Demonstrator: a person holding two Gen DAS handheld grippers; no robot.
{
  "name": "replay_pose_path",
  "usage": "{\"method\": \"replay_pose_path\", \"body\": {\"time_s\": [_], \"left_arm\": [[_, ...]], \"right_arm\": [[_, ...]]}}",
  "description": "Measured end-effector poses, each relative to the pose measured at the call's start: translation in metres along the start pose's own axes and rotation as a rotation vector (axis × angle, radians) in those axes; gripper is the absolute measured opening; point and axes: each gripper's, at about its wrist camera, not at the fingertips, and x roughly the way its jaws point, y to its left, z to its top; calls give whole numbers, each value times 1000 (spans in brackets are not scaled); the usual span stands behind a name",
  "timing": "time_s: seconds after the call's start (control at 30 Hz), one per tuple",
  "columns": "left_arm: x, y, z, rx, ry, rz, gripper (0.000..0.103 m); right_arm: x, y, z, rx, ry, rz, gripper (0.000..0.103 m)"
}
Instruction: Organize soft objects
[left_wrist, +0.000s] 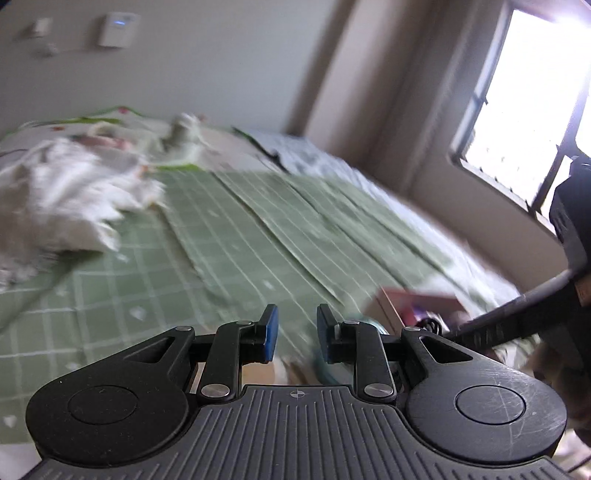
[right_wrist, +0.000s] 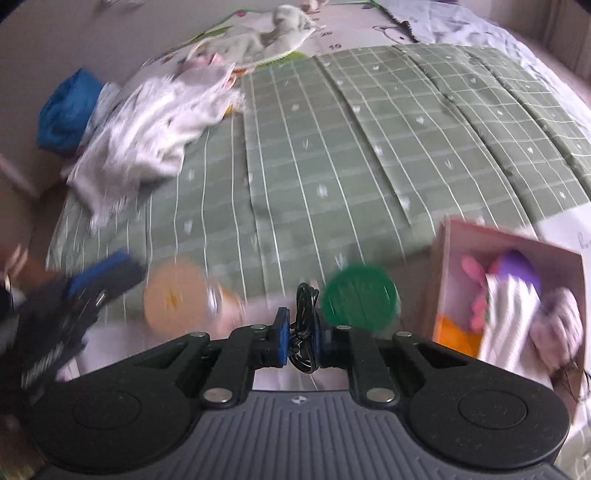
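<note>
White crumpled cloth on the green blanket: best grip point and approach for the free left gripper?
Take the white cloth at a raised fold along its near edge, coming from above with the left gripper, jaws open. It lies crumpled and loose on the green blanket, so ridges stand up to pinch; motion blur hides finer detail.

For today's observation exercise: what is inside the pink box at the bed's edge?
The pink box holds soft items: something pink, a purple piece, striped fabric and an orange patch. Whatever lies beneath them is covered.
</note>
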Motion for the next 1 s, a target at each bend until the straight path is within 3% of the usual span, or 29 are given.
{"method": "replay_pose_path", "body": {"time_s": [0.13,0.27,0.33,0.4,0.47,0.53,0.63,0.7,0.77,0.8,1.0], "left_arm": [[28,-30,-14,10,90,13,25],[57,-45,-22,30,160,37,25],[74,-45,-17,37,182,69,25],[94,-46,-4,29,206,113,25],[120,-47,12,28,280,178,25],[147,-49,23,57,369,237,25],[184,-49,29,123,482,303,22],[198,-44,29,133,523,330,19],[207,-41,27,137,545,331,16],[210,-40,26,140,553,317,9],[215,-42,17,208,603,333,9]], "right_arm": [[7,-24,-46,-14,20,6,13],[26,-51,-83,34,14,81,13],[31,-64,-101,67,-1,136,22],[33,-76,-123,96,-31,185,42],[36,-83,-145,99,-58,201,45],[37,-81,-159,58,-64,164,45],[30,-65,-164,-53,-77,137,45],[21,-60,-164,-69,-93,187,47],[11,-58,-164,-78,-111,225,51],[7,-57,-165,-84,-121,227,53],[-1,-60,-164,-85,-142,210,53]]}}
